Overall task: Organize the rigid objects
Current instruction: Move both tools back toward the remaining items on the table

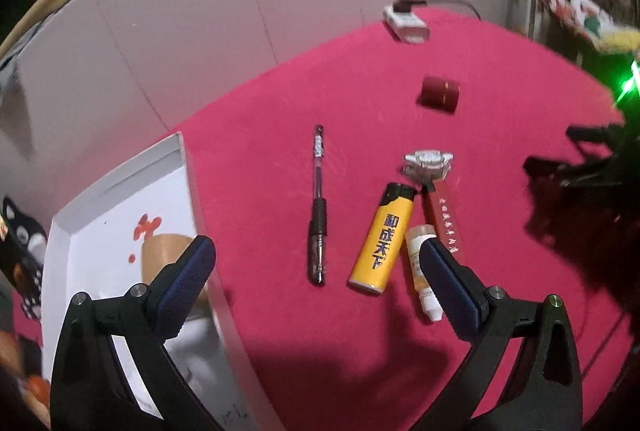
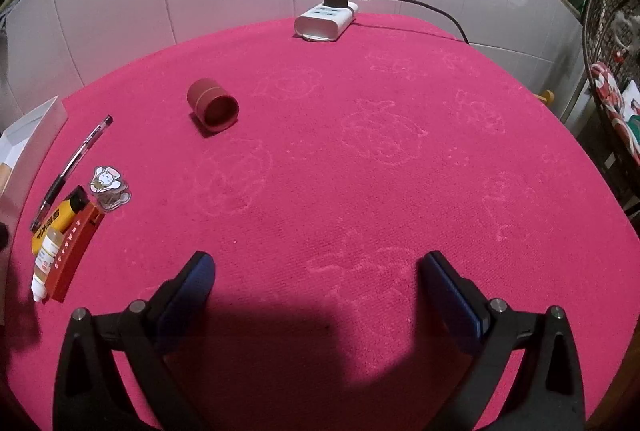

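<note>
A black pen (image 1: 318,207), a yellow lighter (image 1: 383,239), a small white dropper bottle (image 1: 422,271), a red flat tag (image 1: 442,221) with a silver charm (image 1: 428,163) and a dark red cylinder (image 1: 440,93) lie on the pink cloth. My left gripper (image 1: 316,263) is open and empty, hovering above the pen and lighter. A white box (image 1: 120,199) with a tan object inside sits at its left. My right gripper (image 2: 316,271) is open and empty over bare cloth. The right wrist view shows the cylinder (image 2: 212,105), pen (image 2: 74,163), lighter (image 2: 58,217), bottle (image 2: 46,259) and tag (image 2: 74,255) at far left.
A white power strip (image 2: 326,19) with a black plug and cable sits at the table's far edge against a white panel wall. A wire rack with red items (image 2: 612,91) stands off the table at right. The white box corner (image 2: 32,135) shows at left.
</note>
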`<action>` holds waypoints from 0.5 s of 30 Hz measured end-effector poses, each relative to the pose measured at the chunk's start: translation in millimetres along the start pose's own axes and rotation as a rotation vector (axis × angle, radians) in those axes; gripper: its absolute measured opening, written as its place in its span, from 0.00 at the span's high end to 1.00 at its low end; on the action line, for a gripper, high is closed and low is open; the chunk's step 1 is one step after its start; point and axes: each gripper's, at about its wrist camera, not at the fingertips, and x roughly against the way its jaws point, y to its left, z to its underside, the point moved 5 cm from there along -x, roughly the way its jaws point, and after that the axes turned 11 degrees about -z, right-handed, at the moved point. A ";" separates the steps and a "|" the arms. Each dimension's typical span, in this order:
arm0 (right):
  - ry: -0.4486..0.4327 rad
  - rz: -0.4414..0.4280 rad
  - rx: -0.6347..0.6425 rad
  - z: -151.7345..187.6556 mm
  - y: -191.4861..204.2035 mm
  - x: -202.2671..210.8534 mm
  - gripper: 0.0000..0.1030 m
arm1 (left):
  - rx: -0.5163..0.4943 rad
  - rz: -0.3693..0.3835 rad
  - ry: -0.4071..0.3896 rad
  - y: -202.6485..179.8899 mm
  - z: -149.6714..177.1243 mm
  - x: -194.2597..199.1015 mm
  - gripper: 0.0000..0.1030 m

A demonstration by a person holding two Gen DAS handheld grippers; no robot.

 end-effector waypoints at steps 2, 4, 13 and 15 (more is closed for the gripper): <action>0.000 0.000 0.000 0.2 -0.2 0.2 0.00 | -0.051 -0.028 0.019 -5.9 1.4 -7.2 0.00; 0.000 0.000 0.000 0.2 0.1 0.1 0.00 | -0.121 -0.077 0.034 -8.8 0.6 -15.8 0.00; -0.002 -0.002 0.000 -1.8 -0.5 -1.9 0.00 | -0.261 -0.048 0.054 -20.4 -8.5 -28.6 0.18; -0.002 -0.002 0.000 -1.4 -0.2 -1.6 0.00 | -0.316 -0.031 0.057 -33.5 -7.4 -30.4 0.19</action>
